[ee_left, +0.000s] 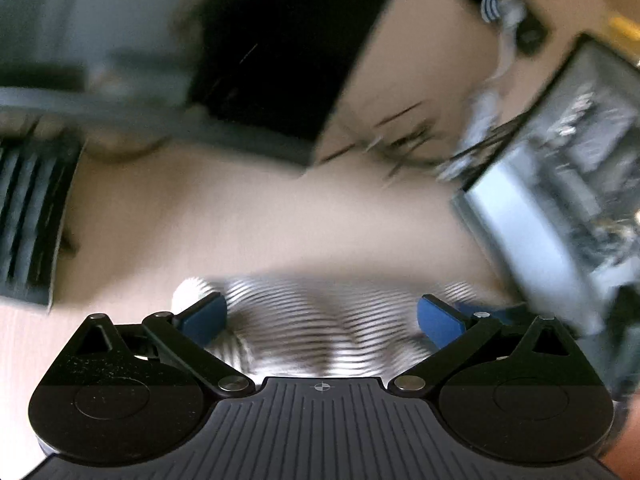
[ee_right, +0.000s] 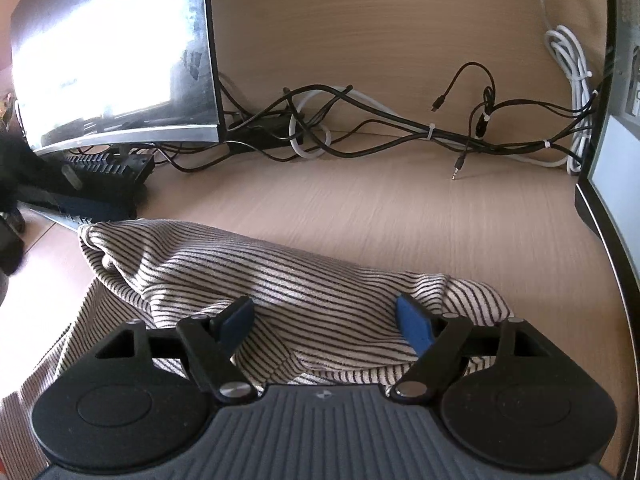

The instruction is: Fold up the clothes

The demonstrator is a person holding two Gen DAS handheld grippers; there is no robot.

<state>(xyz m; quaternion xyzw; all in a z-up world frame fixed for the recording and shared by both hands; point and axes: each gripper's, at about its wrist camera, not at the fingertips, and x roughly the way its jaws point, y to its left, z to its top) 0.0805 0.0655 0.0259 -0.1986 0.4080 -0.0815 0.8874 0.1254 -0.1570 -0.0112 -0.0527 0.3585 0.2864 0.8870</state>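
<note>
Nearest the lens in the right wrist view, the right tongs (ee_right: 326, 320) stand spread wide over a striped garment (ee_right: 280, 276), their blue pads (ee_right: 414, 322) resting on or just above the cloth without pinching it. The garment lies bunched in a low heap on the near part of the wooden counter (ee_right: 400, 208), with one flat layer trailing off toward the near left. Beyond it, at the far edge of the counter, a tangle of black and white cables (ee_right: 360, 120) runs along a wooden back panel. A monitor (ee_right: 116, 52) stands at the far left, and the edge of another screen (ee_right: 608, 168) shows at the right. The left wrist view is heavily blurred. There the left tongs (ee_left: 322, 320) are also spread wide, with the same striped cloth (ee_left: 320, 320) lying between and under the pads, not gripped; whether the pads touch it is unclear.
</note>
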